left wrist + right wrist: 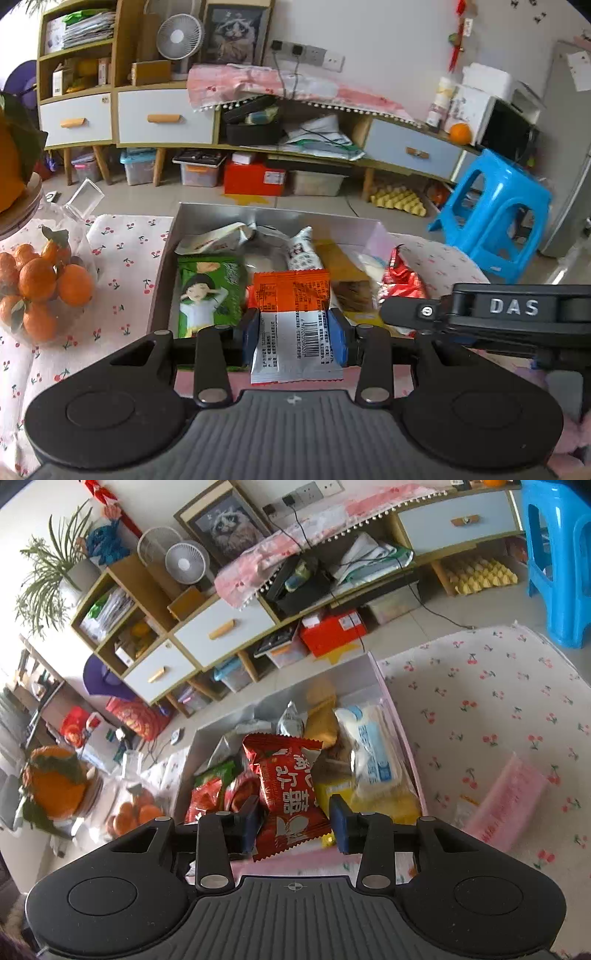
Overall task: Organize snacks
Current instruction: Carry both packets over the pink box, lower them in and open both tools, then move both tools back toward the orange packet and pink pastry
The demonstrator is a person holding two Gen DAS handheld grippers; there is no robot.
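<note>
an orange-and-white snack packet (295, 321) stands upright, pinched between the left fingers (336, 338), barcode facing back. a red snack packet (290, 794) with white characters sits tilted between the right fingers (339, 821). beyond both fingers lies the open box (258, 214), crowded with snacks.

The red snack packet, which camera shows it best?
The right wrist view: the red packet fills the centre, between the right gripper fingers, print facing the camera. The left wrist view shows only a crumpled red corner behind the right gripper.
</note>
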